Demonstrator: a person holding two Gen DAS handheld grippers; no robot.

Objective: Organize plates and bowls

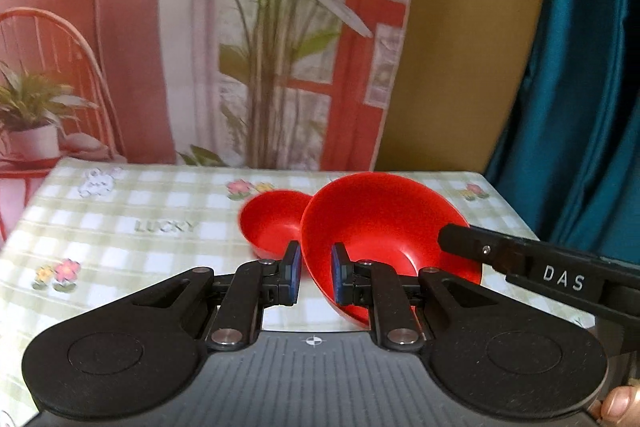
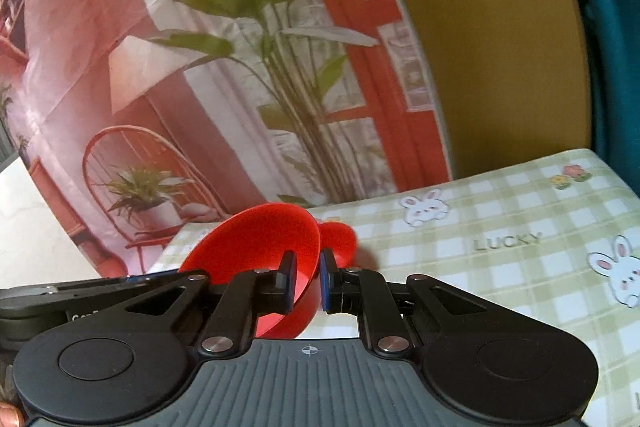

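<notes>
Above the green checked tablecloth [image 1: 120, 227], both your grippers pinch the rim of one big red plastic bowl [image 1: 384, 223]: left gripper [image 1: 316, 277], right gripper [image 2: 308, 281]. It looks light, stiff and slick, so keep hold at the rim. The left view shows more of the smaller red bowl [image 1: 272, 223] behind; the right view shows rabbit prints [image 2: 424, 209].

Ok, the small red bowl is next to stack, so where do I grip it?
Probably its thin rim, one finger inside and one outside, coming from above. The small red bowl sits upright, mouth open, and its curved wall offers no flat sides to squeeze.
</notes>
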